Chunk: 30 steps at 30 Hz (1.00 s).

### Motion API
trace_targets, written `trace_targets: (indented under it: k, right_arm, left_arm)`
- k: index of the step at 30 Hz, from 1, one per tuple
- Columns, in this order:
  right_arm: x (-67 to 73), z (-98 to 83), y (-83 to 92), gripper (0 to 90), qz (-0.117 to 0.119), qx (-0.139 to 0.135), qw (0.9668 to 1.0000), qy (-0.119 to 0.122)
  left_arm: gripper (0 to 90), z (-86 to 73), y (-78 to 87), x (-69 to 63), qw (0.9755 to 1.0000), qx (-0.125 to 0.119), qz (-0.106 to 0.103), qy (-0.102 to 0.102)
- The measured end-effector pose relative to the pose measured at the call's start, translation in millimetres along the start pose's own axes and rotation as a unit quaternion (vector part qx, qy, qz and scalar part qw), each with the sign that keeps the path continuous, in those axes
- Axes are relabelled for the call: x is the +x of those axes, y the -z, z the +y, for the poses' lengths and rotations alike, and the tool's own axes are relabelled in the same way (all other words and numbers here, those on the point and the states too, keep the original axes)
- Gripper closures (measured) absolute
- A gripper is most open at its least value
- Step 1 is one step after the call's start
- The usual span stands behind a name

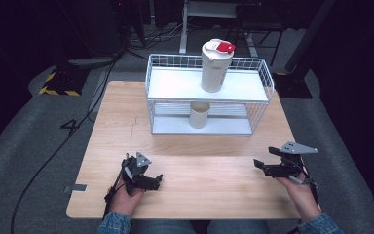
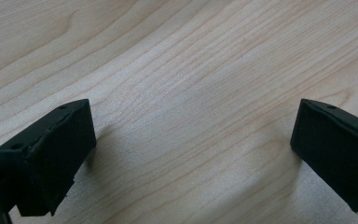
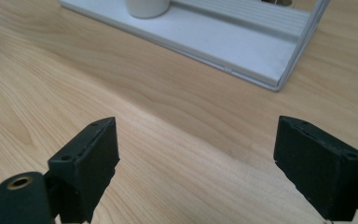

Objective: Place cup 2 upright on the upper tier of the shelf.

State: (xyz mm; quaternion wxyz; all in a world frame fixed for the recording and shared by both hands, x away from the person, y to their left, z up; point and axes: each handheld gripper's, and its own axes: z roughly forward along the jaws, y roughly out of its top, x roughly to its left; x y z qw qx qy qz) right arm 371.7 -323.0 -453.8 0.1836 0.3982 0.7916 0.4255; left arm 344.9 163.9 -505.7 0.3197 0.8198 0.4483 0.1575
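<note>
We hold both grippers low over the near part of the table (image 1: 185, 195), well short of the rack (image 1: 260, 80). Our left gripper (image 2: 193, 140) hangs close above bare wood, jaws spread wide with nothing between them. Our right gripper (image 3: 196, 154) also shows its jaws standing apart in its own view, empty, with only wood grain in the gap. The cup (image 1: 199, 115) stands upright on the rack's lower shelf, far ahead of both sets of fingers and untouched; in the right gripper view its base (image 3: 147, 7) sits at the top edge, ahead and left of the jaws. The tall bottle (image 1: 216, 66) with the red lid stands on the upper shelf, directly above the cup.
</note>
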Motion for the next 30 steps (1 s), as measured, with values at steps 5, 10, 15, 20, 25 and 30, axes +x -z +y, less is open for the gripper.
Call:
trace_targets:
  k: [5,10,15,20,25,30]
  right_arm:
    - [0.0,-19.3,-13.1,14.7,-0.008,0.023,0.9996,-0.011]
    - [0.9,-29.8,-21.1,14.7,-0.028,0.044,0.9986,-0.002]
    - [3.0,-38.1,-29.9,14.7,-0.042,0.060,0.9973,-0.003]
    - [3.0,-39.1,-33.4,12.6,-0.048,0.070,0.9964,-0.002]
    - [4.4,-39.4,-33.4,11.4,-0.057,0.072,0.9958,-0.009]
    - [4.7,-39.4,-33.6,10.4,-0.060,0.072,0.9956,-0.012]
  left_arm:
    - [0.5,0.0,0.0,0.0,1.0000,0.000,0.000,0.000]
    - [0.5,0.2,-0.2,0.3,1.0000,0.000,0.000,-0.001]
    - [0.5,0.9,-0.8,1.0,1.0000,0.000,0.000,-0.002]
    - [0.5,1.0,-0.7,1.1,1.0000,0.000,0.000,-0.002]
    - [0.5,0.9,-0.9,0.8,1.0000,-0.001,0.001,-0.001]
    - [0.5,0.9,-0.7,1.0,1.0000,0.000,0.000,-0.003]
